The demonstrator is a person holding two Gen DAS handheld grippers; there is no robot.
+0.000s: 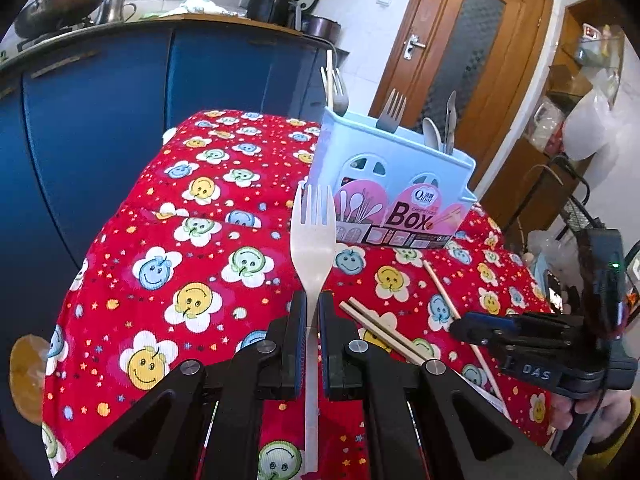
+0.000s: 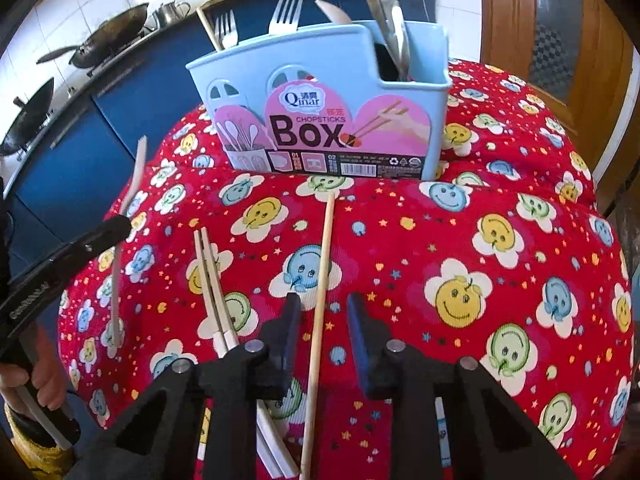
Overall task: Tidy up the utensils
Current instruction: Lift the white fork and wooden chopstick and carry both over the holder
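Pale-blue utensil box (image 2: 320, 92) already holds forks, spoons. Left gripper (image 1: 313, 312) clenched on white plastic fork (image 1: 313, 236). Right gripper (image 2: 324, 312) unclenched, straddling single chopstick (image 2: 322, 280); chopstick pair (image 2: 210, 276) remains on tablecloth (image 2: 500, 280).

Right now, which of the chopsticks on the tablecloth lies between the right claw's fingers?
The single tan chopstick, lying alone and pointing at the blue box. The right claw straddles it without pinching; the white pair lies to its left.
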